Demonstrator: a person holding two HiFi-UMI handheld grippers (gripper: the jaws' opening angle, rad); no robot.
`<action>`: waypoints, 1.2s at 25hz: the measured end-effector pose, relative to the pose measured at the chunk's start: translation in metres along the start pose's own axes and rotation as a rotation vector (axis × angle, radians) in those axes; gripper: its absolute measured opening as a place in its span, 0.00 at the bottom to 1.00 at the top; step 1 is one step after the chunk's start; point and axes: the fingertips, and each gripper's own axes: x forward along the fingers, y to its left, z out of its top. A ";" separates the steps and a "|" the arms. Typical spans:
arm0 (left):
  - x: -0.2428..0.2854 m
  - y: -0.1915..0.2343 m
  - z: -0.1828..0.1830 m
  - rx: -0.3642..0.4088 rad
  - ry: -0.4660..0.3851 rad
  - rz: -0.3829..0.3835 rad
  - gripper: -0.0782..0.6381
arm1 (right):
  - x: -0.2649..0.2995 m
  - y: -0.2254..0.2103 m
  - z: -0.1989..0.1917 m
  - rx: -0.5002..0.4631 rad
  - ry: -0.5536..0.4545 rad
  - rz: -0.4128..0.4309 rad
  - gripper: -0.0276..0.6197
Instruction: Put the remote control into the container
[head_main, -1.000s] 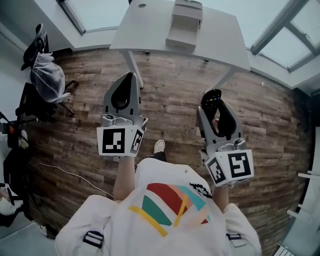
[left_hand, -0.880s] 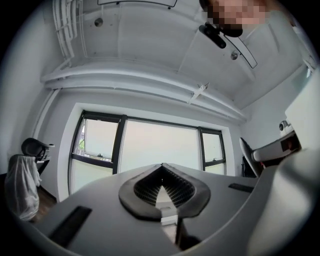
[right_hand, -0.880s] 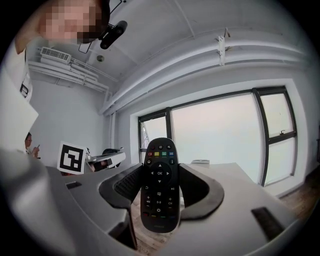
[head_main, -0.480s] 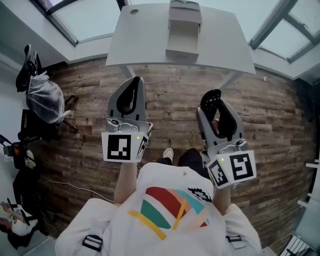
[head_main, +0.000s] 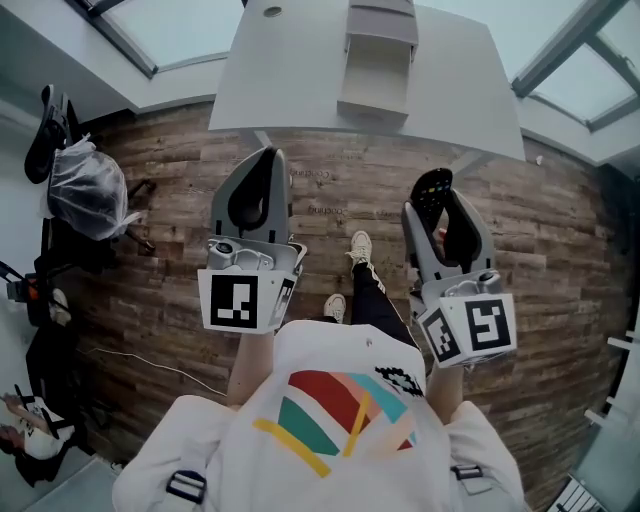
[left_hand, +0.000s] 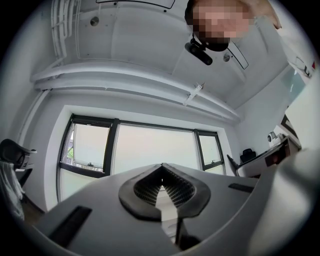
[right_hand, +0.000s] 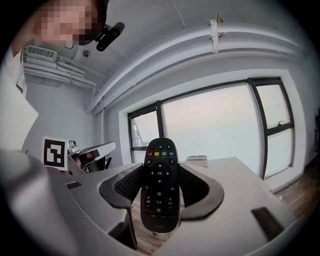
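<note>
In the head view, a person stands on the brown wooden floor (head_main: 150, 290), a little way back from the flat white surface (head_main: 290, 80). The pale, box-shaped container (head_main: 378, 70) sits on it, well ahead of both grippers. The right gripper (head_main: 440, 195) pinches the black remote control (head_main: 430, 188), which pokes out past its tips. The left gripper (head_main: 262, 165) carries nothing.

In the left gripper view, its dark ribbed pads (left_hand: 145, 187) are pressed together with nothing between them. They point up at a big window (left_hand: 150, 147).

In the right gripper view, the pads squeeze the sides of the remote's smooth, long, rounded body. Its little buttons face the camera. The container looks small, far beyond the tips.

I think this is the carrying step. Next, the right gripper needs to go forward over the open container, dip down and let go.
</note>
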 end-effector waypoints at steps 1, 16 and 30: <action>0.005 -0.001 0.001 0.011 0.001 -0.005 0.12 | 0.007 -0.005 -0.001 0.005 0.003 0.001 0.40; 0.089 0.004 -0.040 -0.010 0.095 0.001 0.12 | 0.073 -0.068 -0.009 0.052 0.066 0.002 0.40; 0.167 -0.020 -0.024 0.105 0.092 -0.053 0.12 | 0.109 -0.125 0.013 0.144 0.013 0.016 0.40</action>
